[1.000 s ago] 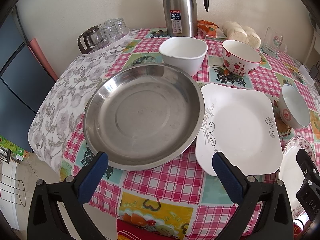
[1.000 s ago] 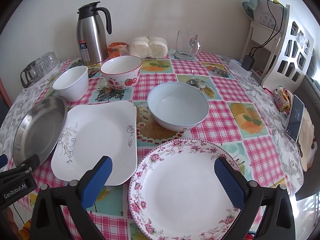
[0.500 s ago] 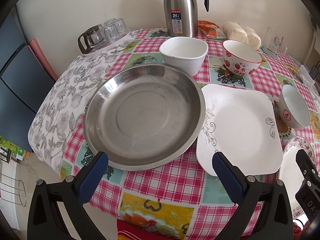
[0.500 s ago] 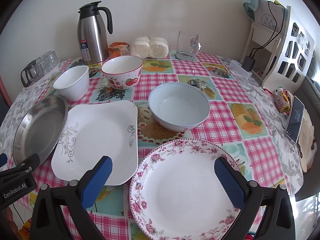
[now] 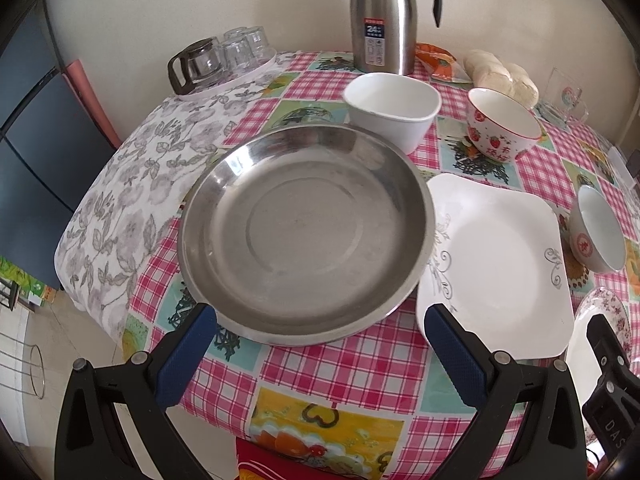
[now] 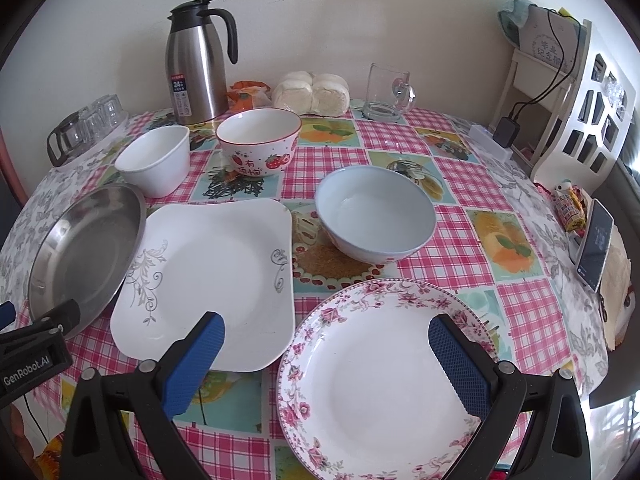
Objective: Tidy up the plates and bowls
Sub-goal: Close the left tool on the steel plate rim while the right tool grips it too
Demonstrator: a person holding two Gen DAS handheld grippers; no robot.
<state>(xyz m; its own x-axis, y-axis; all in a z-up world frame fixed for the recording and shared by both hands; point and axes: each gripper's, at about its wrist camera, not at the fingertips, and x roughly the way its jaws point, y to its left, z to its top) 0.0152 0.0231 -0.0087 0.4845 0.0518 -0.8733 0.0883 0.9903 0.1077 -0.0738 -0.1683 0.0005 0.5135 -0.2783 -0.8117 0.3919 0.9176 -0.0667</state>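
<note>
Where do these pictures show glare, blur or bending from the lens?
Left wrist view: glare on the steel plate rim, everything sharp, table edge bowed. Right wrist view: window light burns out the far right, the shelf leans inward, the floral plate stays sharp.

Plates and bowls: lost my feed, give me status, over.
Left tongs open before steel plate. Right tongs open over floral plate. Nothing stacked yet. Steel rim overlaps square plate.

Steel plate (image 5: 304,236) rim over square white plate (image 6: 208,280), floral plate (image 6: 384,376) beside, three bowls behind
</note>
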